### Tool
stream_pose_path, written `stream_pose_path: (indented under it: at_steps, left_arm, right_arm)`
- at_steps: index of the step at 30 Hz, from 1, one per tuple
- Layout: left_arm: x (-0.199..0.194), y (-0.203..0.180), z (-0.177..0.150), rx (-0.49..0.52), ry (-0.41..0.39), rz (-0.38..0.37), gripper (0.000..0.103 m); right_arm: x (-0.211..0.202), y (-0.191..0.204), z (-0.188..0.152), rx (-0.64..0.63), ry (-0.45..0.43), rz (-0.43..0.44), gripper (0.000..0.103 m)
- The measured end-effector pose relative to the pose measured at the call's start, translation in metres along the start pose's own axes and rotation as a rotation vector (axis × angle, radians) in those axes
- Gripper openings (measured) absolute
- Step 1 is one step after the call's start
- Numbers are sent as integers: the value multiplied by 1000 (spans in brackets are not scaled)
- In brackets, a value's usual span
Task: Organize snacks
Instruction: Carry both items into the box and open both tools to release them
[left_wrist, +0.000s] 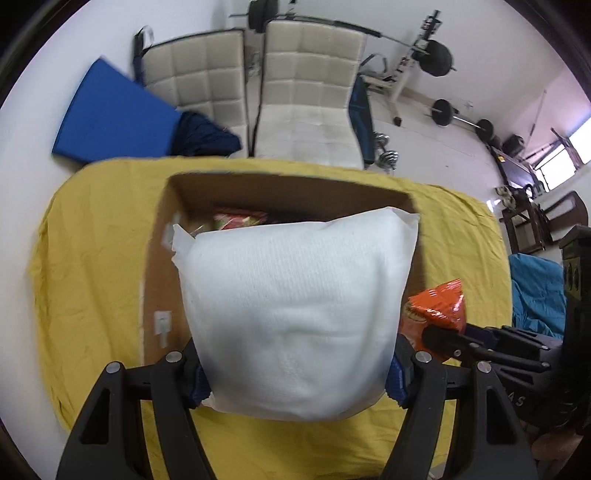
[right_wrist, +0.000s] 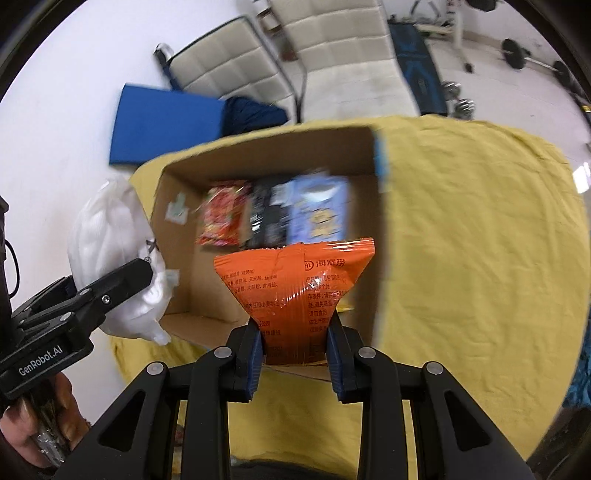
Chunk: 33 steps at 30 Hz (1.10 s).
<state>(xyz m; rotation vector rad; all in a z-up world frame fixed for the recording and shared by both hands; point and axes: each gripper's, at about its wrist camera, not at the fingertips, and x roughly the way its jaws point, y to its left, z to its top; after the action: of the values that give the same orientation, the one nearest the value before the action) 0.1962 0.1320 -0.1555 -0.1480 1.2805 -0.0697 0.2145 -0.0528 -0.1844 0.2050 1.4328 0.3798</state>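
Note:
A brown cardboard box (right_wrist: 269, 162) stands open on the yellow cloth. Inside lie a red snack pack (right_wrist: 223, 216), a black pack (right_wrist: 267, 218) and a pale blue pack (right_wrist: 321, 210). My left gripper (left_wrist: 297, 373) is shut on a puffy white bag (left_wrist: 295, 310), held over the box's near left edge and hiding most of its inside. My right gripper (right_wrist: 295, 354) is shut on an orange snack bag (right_wrist: 295, 284), held above the box's near side. The same orange bag (left_wrist: 436, 306) and white bag (right_wrist: 114, 258) show in the opposite wrist views.
The yellow cloth (right_wrist: 480, 258) covers the table and lies bare to the right of the box. Two white padded chairs (left_wrist: 310, 96) stand behind the table, with a blue mat (left_wrist: 114, 114) on the floor. Weights and a bench (left_wrist: 439, 59) lie farther back. A hand (right_wrist: 33, 424) grips the left handle.

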Motion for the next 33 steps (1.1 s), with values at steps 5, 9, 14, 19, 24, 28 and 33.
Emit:
stream_pose_path:
  at_steps: [5,9,14,19,24,28,33]
  left_arm:
    - [25,41,-4,-56,70,6,70]
    - [57,63,-6,-87,159,-21,70]
    - [99,72,-10,-75,270,-28,70]
    - [130,72,-9,-20,339,22,70]
    - [159,67,-14,28,413,49,72]
    - [173,69,-20,25,444,61,72]
    - [178,74,-28,4,457,61,72]
  right_arm:
    - [57,32,2,-8,81,23,31]
    - [94,42,2,-18,121,11,31]
    - [135,51,2,-51,167,-40,31]
    - [165,46,3,-60,203,-76,32]
    - [180,43,0,-52,227,-85,32]
    - [188,39,-2,-38,229,-108,32]
    - [196,39,-1,-35,234,-124,33]
